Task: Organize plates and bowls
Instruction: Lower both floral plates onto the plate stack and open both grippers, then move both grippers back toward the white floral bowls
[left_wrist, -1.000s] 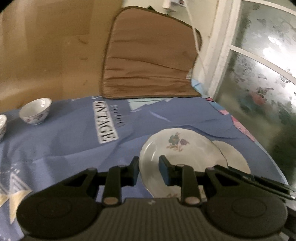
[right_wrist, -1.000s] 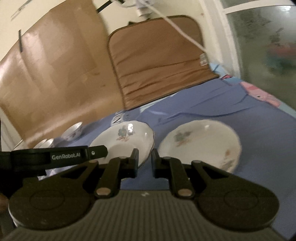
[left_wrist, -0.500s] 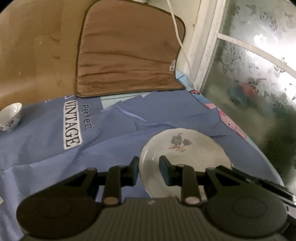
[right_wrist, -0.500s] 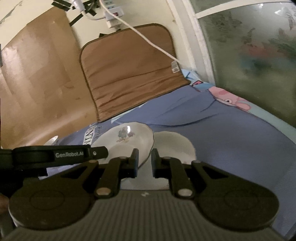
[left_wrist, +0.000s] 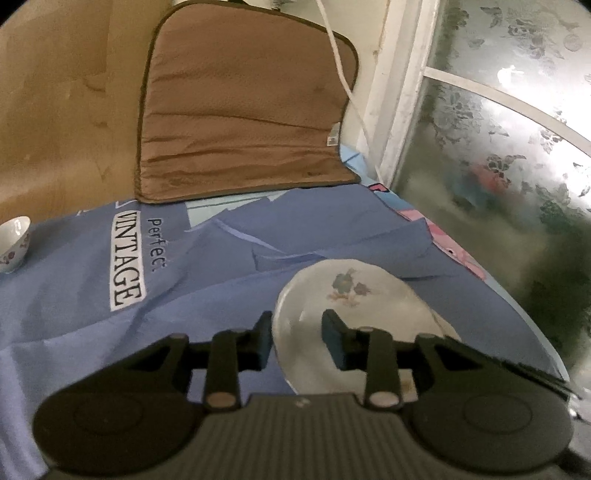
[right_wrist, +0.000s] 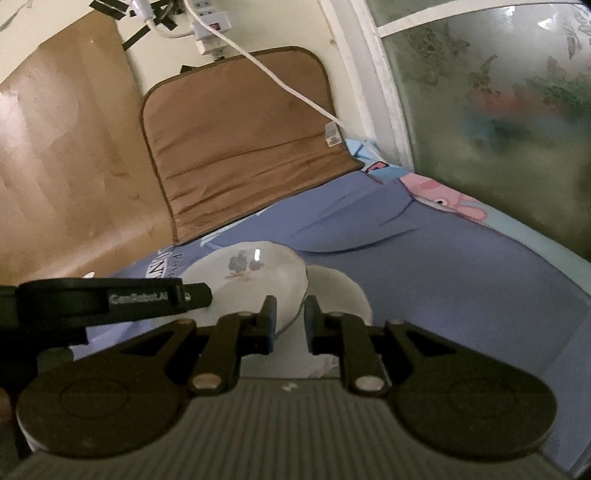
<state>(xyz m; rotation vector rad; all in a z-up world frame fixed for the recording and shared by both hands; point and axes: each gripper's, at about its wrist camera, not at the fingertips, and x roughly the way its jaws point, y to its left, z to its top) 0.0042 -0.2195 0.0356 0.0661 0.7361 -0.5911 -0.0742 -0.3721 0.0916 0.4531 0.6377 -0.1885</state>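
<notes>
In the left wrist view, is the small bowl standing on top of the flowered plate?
No, the small bowl stands far left on the blue cloth, apart from the flowered plate.

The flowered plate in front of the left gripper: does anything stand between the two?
Nothing visible does. The flowered plate lies on the blue cloth directly ahead of the left gripper, and its near rim shows in the gap between the open fingers.

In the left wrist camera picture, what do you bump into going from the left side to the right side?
Small floral bowl → VINTAGE label on the blue cloth → brown cushion → floral plate → frosted flower-patterned window.
</notes>
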